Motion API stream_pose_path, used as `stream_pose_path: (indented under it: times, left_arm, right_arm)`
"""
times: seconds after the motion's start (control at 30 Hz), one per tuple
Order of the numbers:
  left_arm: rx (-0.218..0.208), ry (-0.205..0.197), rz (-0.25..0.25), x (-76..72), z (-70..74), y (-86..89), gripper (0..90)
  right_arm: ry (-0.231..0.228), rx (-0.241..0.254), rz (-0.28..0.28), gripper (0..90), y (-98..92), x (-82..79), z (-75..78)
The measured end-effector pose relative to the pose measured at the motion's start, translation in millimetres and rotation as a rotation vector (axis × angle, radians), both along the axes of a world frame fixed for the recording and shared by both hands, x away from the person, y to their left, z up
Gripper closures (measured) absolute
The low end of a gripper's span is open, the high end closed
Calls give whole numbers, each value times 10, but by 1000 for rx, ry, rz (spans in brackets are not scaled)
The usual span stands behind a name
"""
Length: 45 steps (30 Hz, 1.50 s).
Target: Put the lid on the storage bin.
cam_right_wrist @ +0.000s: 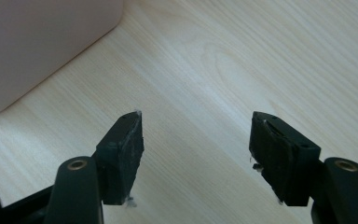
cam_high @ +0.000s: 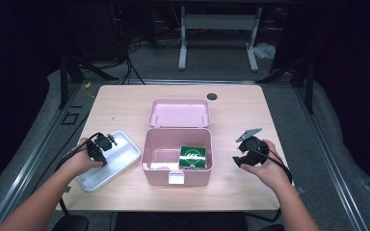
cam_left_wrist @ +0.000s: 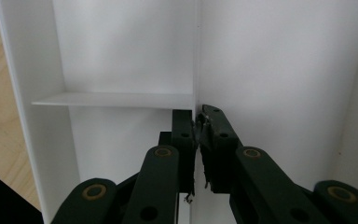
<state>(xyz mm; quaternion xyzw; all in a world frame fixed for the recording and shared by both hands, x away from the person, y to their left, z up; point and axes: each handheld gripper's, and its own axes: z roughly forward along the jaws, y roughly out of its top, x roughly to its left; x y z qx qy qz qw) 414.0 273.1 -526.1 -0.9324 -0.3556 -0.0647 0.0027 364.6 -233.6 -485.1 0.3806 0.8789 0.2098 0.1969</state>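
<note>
An open pink box stands mid-table, its lid tipped back behind it. A green packet lies inside at the right. A white partitioned tray sits left of the box. My left gripper is down in the tray. In the left gripper view its jaws are pinched on the tray's thin upright divider. My right gripper hovers low over bare table right of the box. It stands open with nothing between its fingers, and the box's corner lies off to one side.
A small dark round disc sits near the table's far edge. Light wood table lies to the right of the box. Beyond the table, a metal stand and cables rest on the floor.
</note>
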Motion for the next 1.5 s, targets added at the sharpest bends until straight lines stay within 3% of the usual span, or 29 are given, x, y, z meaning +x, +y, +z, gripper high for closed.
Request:
stream_pose_path:
  times: [0.1,0.23,0.33,0.47,0.67,0.83,0.93,1.17,1.5]
  left_arm:
    - [31,-6,-20,-4,-6,-32,845]
    - [68,-47,-18,-58,-20,-85,840]
    - [72,-64,-15,-83,-23,-98,840]
    - [34,-36,1,-46,-10,-53,853]
    - [26,-7,-2,-7,-5,-44,862]
    - [-38,38,19,28,61,38,890]
    - [-11,32,9,13,94,41,892]
    - [-12,41,-3,-3,234,22,892]
    - [11,7,-4,-43,470,74,891]
  right_arm:
    - [-6,4,-20,349,0,-20,-96]
    - [-23,13,-53,352,-2,-50,-222]
    - [-29,23,-66,354,-7,-71,-295]
    - [-31,35,-74,354,3,-104,-353]
    - [-22,77,-95,354,-72,-109,-408]
    - [2,122,-119,355,-141,-93,-458]
    - [-3,124,-121,356,-144,-92,-464]
    - [-14,136,-123,356,-155,-92,-452]
    - [-51,147,-134,356,-186,-102,-464]
